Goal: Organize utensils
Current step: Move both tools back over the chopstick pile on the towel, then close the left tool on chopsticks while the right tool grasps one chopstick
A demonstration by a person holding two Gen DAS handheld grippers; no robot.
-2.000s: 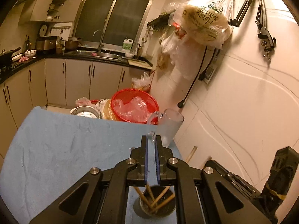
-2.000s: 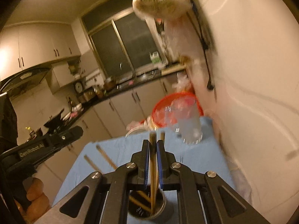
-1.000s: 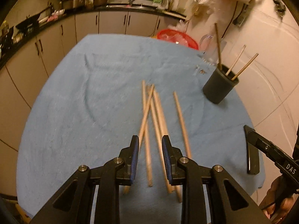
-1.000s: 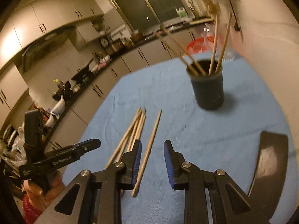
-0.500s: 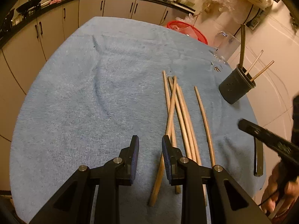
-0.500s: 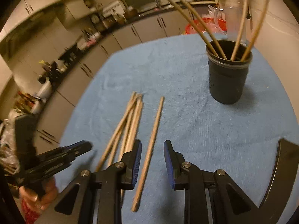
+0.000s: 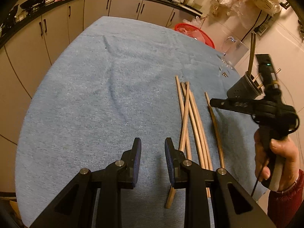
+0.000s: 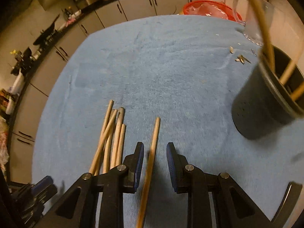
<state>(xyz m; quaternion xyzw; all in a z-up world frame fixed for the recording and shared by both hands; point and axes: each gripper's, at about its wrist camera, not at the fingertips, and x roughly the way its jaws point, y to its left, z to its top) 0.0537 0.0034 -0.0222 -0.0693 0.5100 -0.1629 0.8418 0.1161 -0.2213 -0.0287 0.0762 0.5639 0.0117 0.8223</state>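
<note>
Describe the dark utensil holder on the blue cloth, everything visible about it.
The utensil holder is a dark, matte, round cup, plastic by the look, with small holes in its side wall and a ridged rim. It stands on the blue cloth near the wall-side edge, apart from the loose chopsticks lying flat. Several wooden chopsticks lean inside it, sticking out above the rim. Neither gripper touches it.

A red basket [image 7: 197,33] and a clear jug [image 7: 235,52] sit past the blue cloth [image 7: 98,98]; cabinets [image 7: 57,24] line the wall.

Both wrist views steeply downward, close over blue cloth [image 7: 95,95], sharing chopsticks [image 7: 191,114], holder [image 8: 262,102]
</note>
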